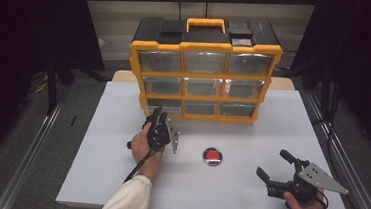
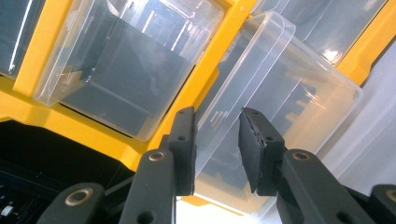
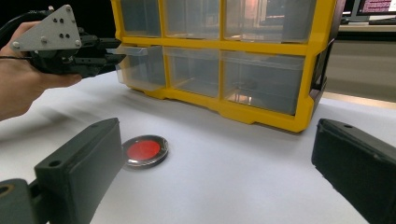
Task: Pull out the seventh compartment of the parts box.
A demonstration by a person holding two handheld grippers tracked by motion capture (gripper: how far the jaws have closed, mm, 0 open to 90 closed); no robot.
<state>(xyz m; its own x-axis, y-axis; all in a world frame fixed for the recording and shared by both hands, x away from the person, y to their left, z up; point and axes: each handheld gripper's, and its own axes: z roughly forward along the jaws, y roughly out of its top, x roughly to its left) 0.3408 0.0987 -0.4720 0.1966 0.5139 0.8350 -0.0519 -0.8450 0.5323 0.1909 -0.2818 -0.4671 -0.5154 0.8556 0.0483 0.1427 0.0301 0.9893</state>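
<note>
Item: yellow-framed organiser cabinet (image 1: 204, 76) with a black top and yellow handle, three rows of three clear plastic drawers, standing upright at the far middle of the white table (image 1: 118, 174). We found broad bare tabletop in front of it and to either side; the table's near edge lay just behind both hands.

Item: bottom-left drawer (image 2: 280, 116), clear smooth plastic, boxy with rounded corners. In the right gripper view we saw it drawn partway out of the frame, its front standing proud of the neighbouring drawers.

Item: left gripper (image 1: 158, 116), black, with a grey three-cornered plate. We noted it at that drawer's front. In the left gripper view its jaws stood narrowly parted on either side of the drawer's front lip; whether the pads pressed on the plastic we could not tell.

Item: right gripper (image 1: 275, 164), near the table's right front edge, well apart from the cabinet. We recorded its jaws as wide open with nothing between them.

Item: small round disc (image 1: 212, 157), red centre inside a shiny metal rim, lying flat on open table between the two grippers, touching neither.
</note>
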